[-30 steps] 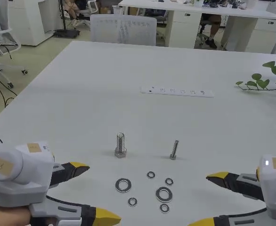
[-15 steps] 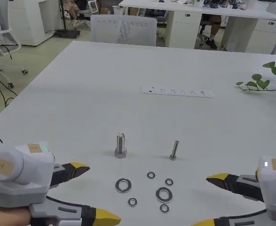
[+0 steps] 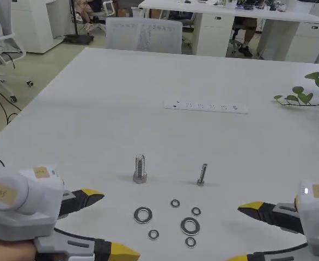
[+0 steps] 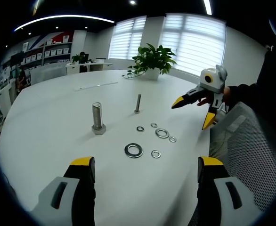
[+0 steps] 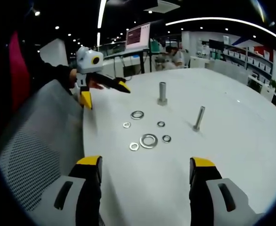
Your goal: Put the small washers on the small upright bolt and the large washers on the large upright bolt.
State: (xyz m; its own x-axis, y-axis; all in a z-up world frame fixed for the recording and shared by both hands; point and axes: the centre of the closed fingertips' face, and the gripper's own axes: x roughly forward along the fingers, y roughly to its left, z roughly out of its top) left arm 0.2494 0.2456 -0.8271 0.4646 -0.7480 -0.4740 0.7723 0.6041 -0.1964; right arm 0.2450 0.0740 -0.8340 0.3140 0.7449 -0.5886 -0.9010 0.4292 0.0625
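A large upright bolt point(image 3: 140, 168) and a thinner small upright bolt point(image 3: 202, 174) stand on the white table point(image 3: 121, 98). In front of them lie two large washers point(image 3: 143, 215) point(image 3: 190, 225) and several small washers point(image 3: 175, 203). My left gripper point(image 3: 110, 223) is open at the near left, just left of the washers. At the near right, my right gripper point(image 3: 241, 234) is open too. In the left gripper view, its open gripper point(image 4: 146, 162) faces the large bolt point(image 4: 97, 117) and a large washer point(image 4: 133, 150). The right gripper point(image 5: 145, 161) faces a large washer point(image 5: 149, 140) and the small bolt point(image 5: 199, 117).
A white power strip point(image 3: 206, 106) lies mid-table behind the bolts. Plant leaves point(image 3: 306, 92) trail in at the right edge. A grey chair point(image 3: 143, 33) stands at the far side. A mesh chair back point(image 4: 241, 136) sits close to the near table edge.
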